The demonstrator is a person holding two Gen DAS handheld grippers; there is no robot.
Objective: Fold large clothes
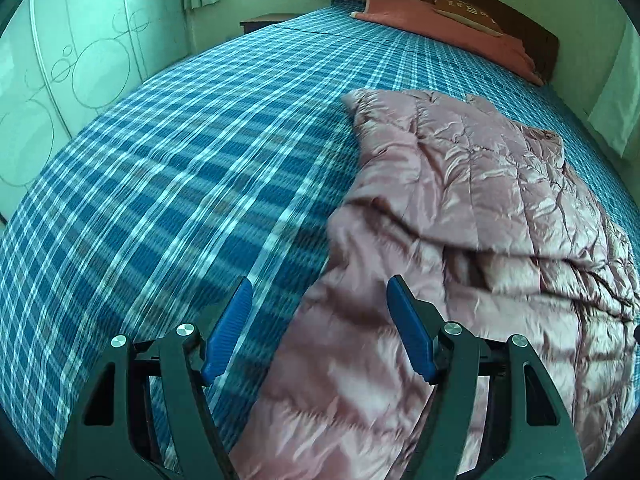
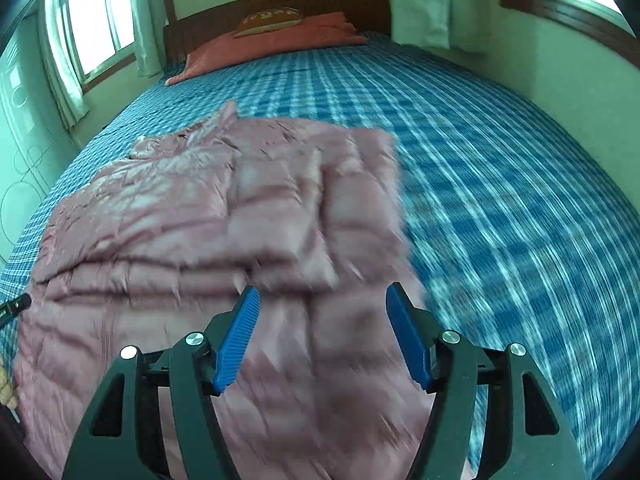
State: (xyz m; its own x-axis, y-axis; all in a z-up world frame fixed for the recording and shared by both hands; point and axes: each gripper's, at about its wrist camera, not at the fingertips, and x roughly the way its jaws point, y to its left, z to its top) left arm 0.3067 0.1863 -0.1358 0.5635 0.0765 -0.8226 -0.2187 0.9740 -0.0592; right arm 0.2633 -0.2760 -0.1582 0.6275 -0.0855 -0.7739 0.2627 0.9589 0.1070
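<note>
A pink quilted puffer jacket (image 1: 480, 208) lies on the blue plaid bed (image 1: 180, 152), its sleeves folded in over the body. My left gripper (image 1: 320, 292) is open and empty, above the jacket's near left edge. In the right wrist view the jacket (image 2: 200, 216) lies spread on the bed (image 2: 500, 160), and my right gripper (image 2: 322, 300) is open and empty above its near right part. The view is blurred by motion.
An orange blanket (image 1: 440, 28) and a brown pillow (image 1: 468, 12) lie at the headboard (image 2: 280, 0). A wardrobe (image 1: 60, 80) stands left of the bed, a nightstand (image 1: 268, 22) by the far corner. Windows with curtains (image 2: 92, 28) line the walls.
</note>
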